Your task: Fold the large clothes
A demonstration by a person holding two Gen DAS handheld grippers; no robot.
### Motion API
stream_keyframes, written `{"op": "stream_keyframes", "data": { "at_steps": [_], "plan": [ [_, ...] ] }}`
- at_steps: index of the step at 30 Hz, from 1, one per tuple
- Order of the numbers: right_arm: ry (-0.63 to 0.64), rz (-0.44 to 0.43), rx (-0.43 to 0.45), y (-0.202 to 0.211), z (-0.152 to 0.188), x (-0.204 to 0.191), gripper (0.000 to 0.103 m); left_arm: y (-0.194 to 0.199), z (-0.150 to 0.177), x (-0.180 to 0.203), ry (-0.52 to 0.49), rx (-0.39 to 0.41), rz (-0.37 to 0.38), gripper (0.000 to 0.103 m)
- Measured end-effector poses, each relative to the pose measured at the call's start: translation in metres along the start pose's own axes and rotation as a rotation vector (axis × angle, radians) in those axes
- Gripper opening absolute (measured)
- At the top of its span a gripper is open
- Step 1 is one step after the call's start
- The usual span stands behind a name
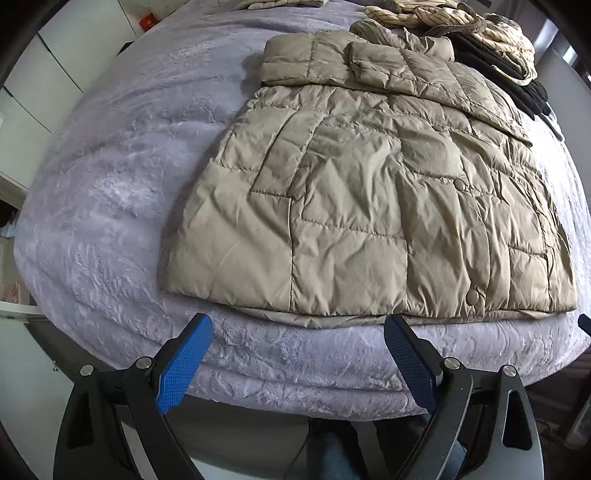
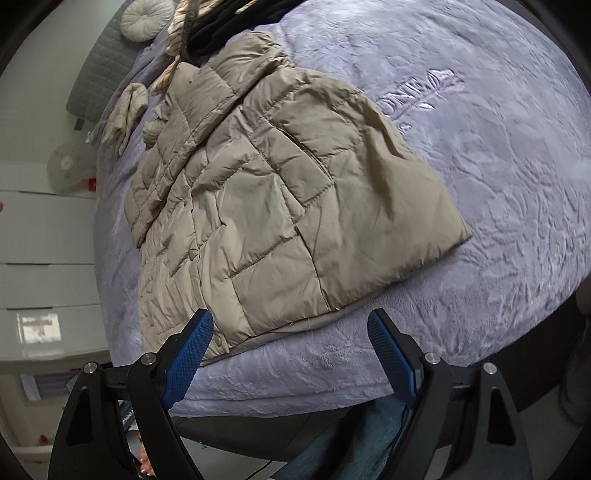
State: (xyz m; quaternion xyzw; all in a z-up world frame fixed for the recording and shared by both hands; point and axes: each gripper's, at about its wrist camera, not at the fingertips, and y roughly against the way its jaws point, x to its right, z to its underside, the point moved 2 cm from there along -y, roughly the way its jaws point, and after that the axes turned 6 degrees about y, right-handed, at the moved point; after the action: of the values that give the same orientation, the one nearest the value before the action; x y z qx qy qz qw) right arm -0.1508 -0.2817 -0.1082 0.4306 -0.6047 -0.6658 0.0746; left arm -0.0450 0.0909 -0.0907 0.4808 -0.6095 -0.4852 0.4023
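Note:
A beige quilted puffer jacket (image 1: 369, 192) lies flat on the lavender bedspread (image 1: 129, 184), front up, with snap buttons down its middle and both sleeves folded across the chest at the far end. Its hem runs along the near edge of the bed. My left gripper (image 1: 299, 328) hovers open just in front of the hem, nothing between its blue pads. In the right wrist view the same jacket (image 2: 266, 199) lies slanted on the bedspread (image 2: 480, 184). My right gripper (image 2: 291, 325) stands open over the hem's right corner, apart from the fabric.
A heap of striped and black clothes (image 1: 480, 40) lies at the far end of the bed. A round cushion (image 2: 146, 18) and a grey pillow (image 2: 99, 70) sit near the head. White drawers (image 2: 40, 258) stand beside the bed. A person's jeans (image 2: 351, 439) show below the bed edge.

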Motion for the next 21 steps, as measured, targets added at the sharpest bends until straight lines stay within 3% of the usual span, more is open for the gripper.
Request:
{"op": "stream_keyframes", "data": {
  "at_steps": [6,14,19,21],
  "plan": [
    [-0.063,-0.014,-0.019,-0.003,0.005,0.015,0.088,-0.017,0.004,-0.025,0.129,-0.035,0.189,0.094],
    [-0.147,-0.053,-0.045,-0.011,0.013,0.038,0.088,-0.073,0.004,-0.051,0.277,-0.121,0.315,0.094],
    [-0.212,-0.099,-0.041,-0.023,0.012,0.053,0.088,-0.084,-0.013,-0.058,0.391,-0.113,0.401,0.095],
    [-0.266,-0.158,-0.031,-0.030,0.010,0.060,0.088,-0.081,-0.017,-0.060,0.413,-0.102,0.441,0.095]
  ]
}}
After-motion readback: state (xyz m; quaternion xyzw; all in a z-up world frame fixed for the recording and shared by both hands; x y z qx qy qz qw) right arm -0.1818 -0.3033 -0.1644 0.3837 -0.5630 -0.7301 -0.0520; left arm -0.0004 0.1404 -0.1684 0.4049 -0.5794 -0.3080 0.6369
